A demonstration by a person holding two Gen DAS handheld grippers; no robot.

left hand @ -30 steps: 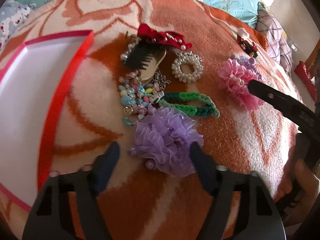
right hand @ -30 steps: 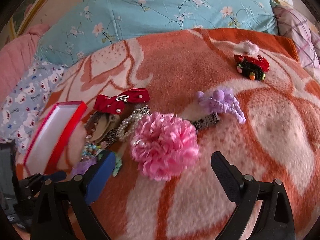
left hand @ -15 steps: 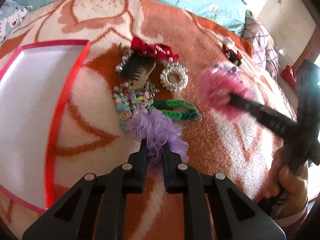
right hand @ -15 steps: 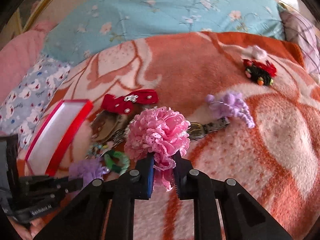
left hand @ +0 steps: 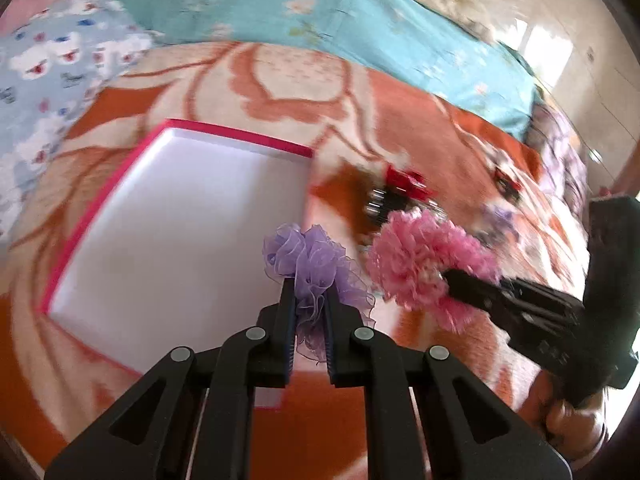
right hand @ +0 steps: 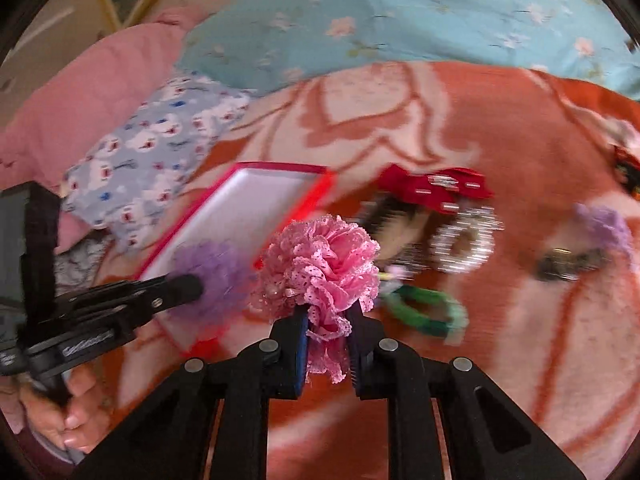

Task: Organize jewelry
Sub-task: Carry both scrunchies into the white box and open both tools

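My left gripper [left hand: 308, 292] is shut on a purple ruffled hair flower [left hand: 312, 256] and holds it over the right edge of a red-rimmed white box [left hand: 236, 136]. My right gripper [right hand: 326, 312] is shut on a pink lace hair flower [right hand: 324, 260], lifted above the blanket just right of the box [right hand: 280, 168]. The pink flower [left hand: 424, 252] and right gripper [left hand: 452, 276] also show in the left wrist view. The purple flower [right hand: 216, 272] and left gripper [right hand: 196, 286] also show in the right wrist view.
On the orange blanket [right hand: 520, 128] lie a red bow clip [right hand: 436, 188], a pearl bracelet [right hand: 464, 244], a green braided band [right hand: 424, 312], a dark comb clip [right hand: 392, 216] and a purple clip [right hand: 600, 228]. Pillows [right hand: 152, 140] lie behind the box.
Both grippers have lifted their flowers off the blanket and swung left toward the box. The purple flower now hangs over the box's right edge; the pink one follows beside it.
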